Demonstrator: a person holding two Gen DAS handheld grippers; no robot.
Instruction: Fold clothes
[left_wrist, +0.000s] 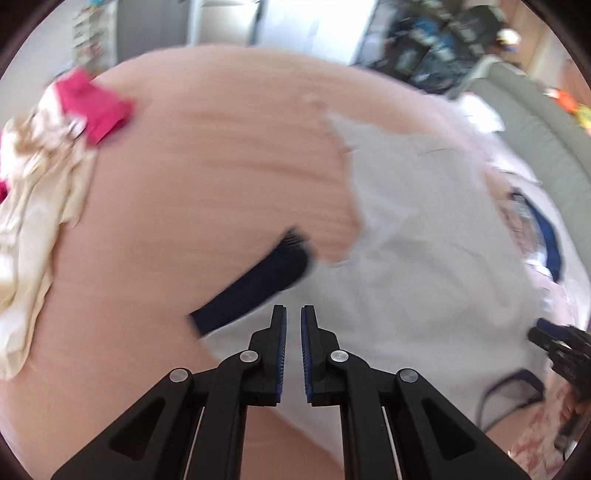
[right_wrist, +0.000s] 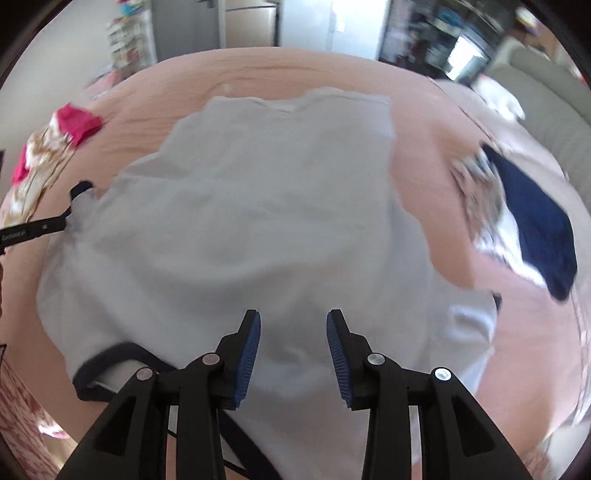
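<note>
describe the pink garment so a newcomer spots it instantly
Start at the peach bedsheet and go to its far left edge, where a crumpled cream garment lies. The pink garment sits on that heap's far end, the only hot-pink item there.

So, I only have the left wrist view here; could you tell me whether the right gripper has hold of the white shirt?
Observer: No. The right gripper is open over the white shirt, beside its navy neckline trim, with nothing pinched between the fingers.
Operator: Thank you. And where does the hem end up?
Observer: The hem lies at the far end, spread on the peach surface. The picture is too blurred to judge wrinkles.
</note>
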